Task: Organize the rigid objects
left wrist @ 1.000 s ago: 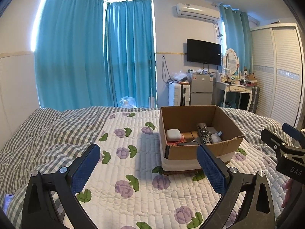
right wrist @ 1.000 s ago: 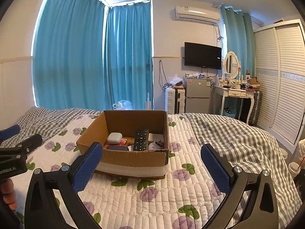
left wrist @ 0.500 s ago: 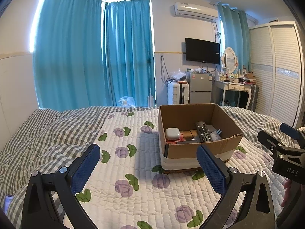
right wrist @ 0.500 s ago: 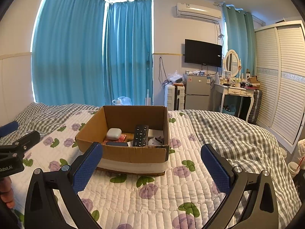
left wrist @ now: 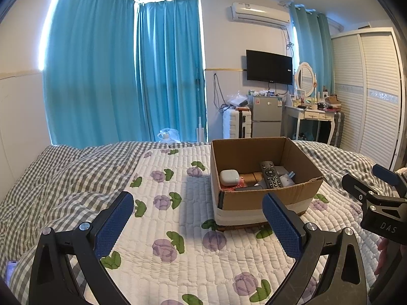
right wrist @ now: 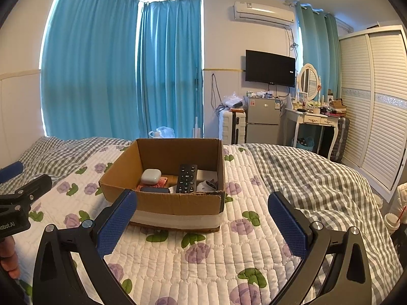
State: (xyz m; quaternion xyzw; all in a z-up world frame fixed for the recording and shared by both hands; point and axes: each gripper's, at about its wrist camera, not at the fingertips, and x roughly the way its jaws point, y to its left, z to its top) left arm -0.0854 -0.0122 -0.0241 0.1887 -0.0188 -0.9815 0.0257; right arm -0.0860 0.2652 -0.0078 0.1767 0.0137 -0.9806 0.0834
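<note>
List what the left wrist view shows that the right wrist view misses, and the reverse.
Left wrist only: the right claw at its right edge.

Right wrist only: the left claw at its left edge, and a paper cup with a straw at the far right.

Both: the cardboard box, the black remote and the white earbud case in it.

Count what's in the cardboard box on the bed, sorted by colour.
In the open brown cardboard box:
White: 2, rounded white earbud case and white plug adapter.
Black: 2, black button remote control and flat dark slab.
Red: 1, patterned red pouch.
Brown: 1, brown block.
Total: 6 distinguishable.
</note>
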